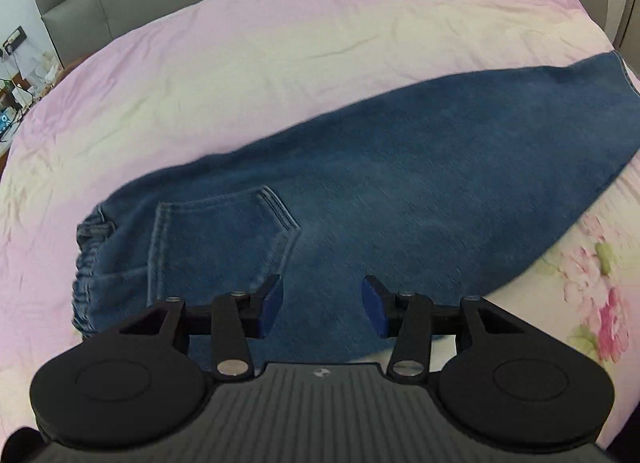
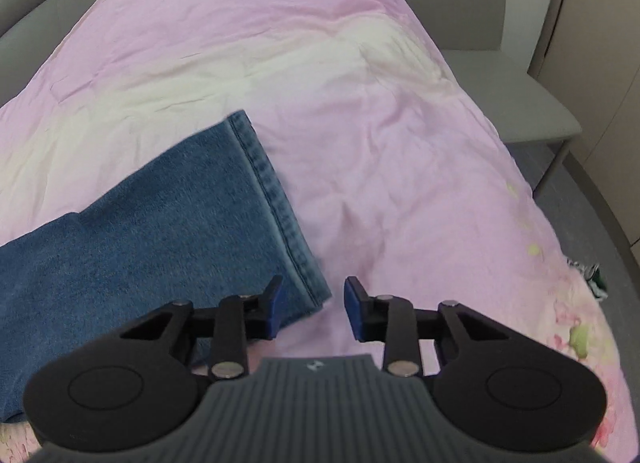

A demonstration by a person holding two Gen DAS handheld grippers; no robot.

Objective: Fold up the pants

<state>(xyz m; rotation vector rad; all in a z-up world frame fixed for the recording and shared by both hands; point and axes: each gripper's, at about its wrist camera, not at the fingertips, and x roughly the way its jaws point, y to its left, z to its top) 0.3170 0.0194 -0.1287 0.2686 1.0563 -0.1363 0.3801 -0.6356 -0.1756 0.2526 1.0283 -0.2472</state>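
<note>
1. The blue denim pants (image 1: 360, 199) lie flat on the pink, creased bedspread (image 1: 240, 63), already doubled leg on leg. In the left wrist view they run from the gathered waistband (image 1: 86, 263) at lower left to the far end at the right edge. In the right wrist view the stitched hem (image 2: 276, 207) crosses the centre of the frame.
2. The left gripper (image 1: 322, 305) hangs over the seat area near the back pocket (image 1: 224, 231), its jaws moderately wide with nothing between them.
3. The right gripper (image 2: 314, 309) hovers at the hem's near corner, jaws narrower but apart and empty. Its left blue pad (image 2: 275, 313) overlaps the denim edge in the picture; I cannot tell whether it touches.
4. Risk: a pinch at that corner may catch only the top layer, so the stacked legs would slide apart when lifted.
5. Risk: the soft bedspread could be nipped along with the cloth and drag up.
6. Risk: uneven lifting by the two hands would skew the fold.
7. Hard to read: both views are motion-blurred, the pants' near edge hides behind the gripper bodies, and neither view shows the whole garment or the other gripper.
</note>
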